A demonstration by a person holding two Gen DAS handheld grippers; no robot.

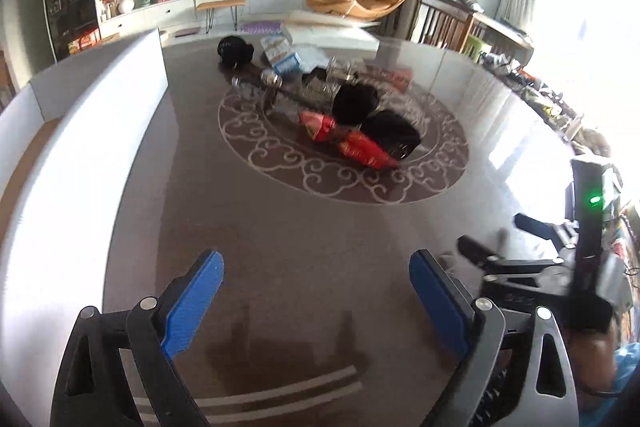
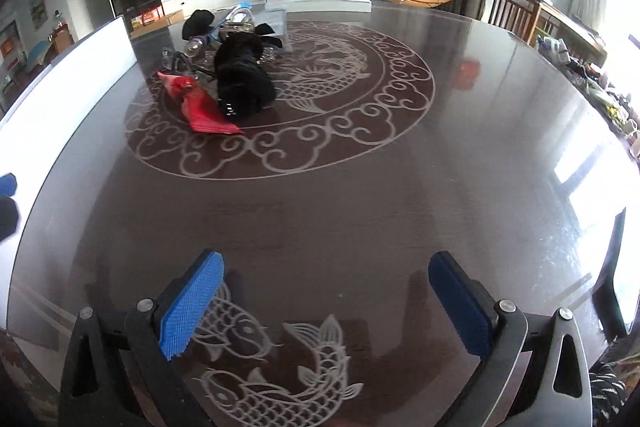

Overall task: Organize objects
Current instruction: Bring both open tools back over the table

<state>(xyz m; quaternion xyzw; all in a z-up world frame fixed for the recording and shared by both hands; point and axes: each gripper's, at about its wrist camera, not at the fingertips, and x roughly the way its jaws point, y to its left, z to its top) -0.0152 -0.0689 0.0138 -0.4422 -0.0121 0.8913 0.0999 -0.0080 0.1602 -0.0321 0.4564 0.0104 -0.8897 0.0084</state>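
Across the dark tabletop (image 2: 360, 195), well beyond both grippers, the clutter sits heaped on the round scroll pattern: red snack bags (image 1: 352, 143), black pouches (image 1: 390, 133), a clear bottle (image 2: 196, 47) and a boxed pack (image 1: 280, 53). Both the left gripper (image 1: 316, 291) and the right gripper (image 2: 326, 301) hang over bare wood with jaws spread wide and nothing between them (the white bin (image 1: 100, 115) at the left edge looks the likely destination). To start well, I would reach for the nearest red bag first, approaching low and square so the pads pinch its crimped edge rather than skidding the slick film across the glossy surface.
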